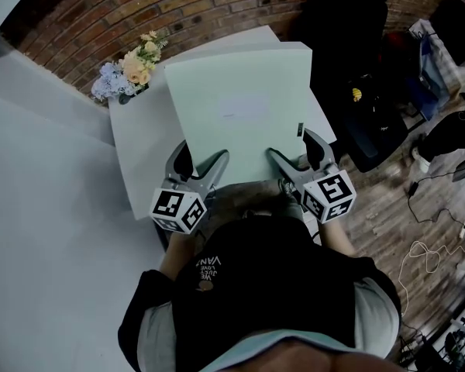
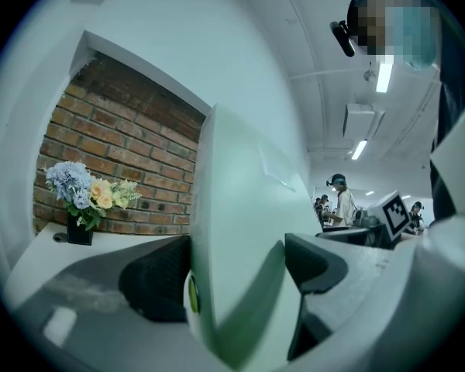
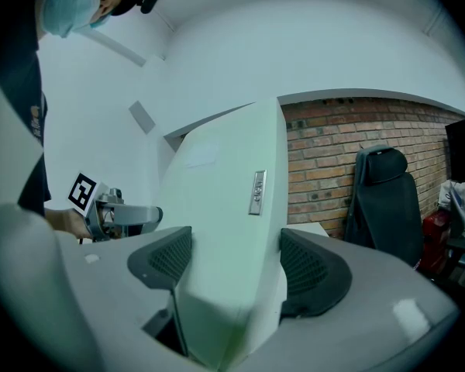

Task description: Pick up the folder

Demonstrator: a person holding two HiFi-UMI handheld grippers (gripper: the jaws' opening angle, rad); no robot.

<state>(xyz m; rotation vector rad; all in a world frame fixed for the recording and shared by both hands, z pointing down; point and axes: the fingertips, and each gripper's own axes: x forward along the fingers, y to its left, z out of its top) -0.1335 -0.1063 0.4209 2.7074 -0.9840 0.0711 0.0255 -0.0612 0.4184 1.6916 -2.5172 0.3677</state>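
While we grip it at both near corners, the folder (image 1: 236, 115) is held over the table (image 1: 139, 149).
Our left gripper (image 1: 201, 159) and right gripper (image 1: 294, 152) each have jaws spread wide and pressed onto the thick pale-green folder; flowers (image 1: 128, 72) stand at the table's far left corner, a black chair (image 1: 349, 60) far right.

Soft indoor light, dark and bent at the rims

We see even, shadowless light in the head view, though the dark clothing at the bottom sinks into near black. In the left gripper view the ceiling strip lights (image 2: 384, 74) burn out to white, and the folder (image 2: 240, 231), close to the lens, is blurred and tinted green. Both gripper views curve straight lines and fade to black in the corners, and the brick wall (image 3: 325, 161) stays fairly sharp.
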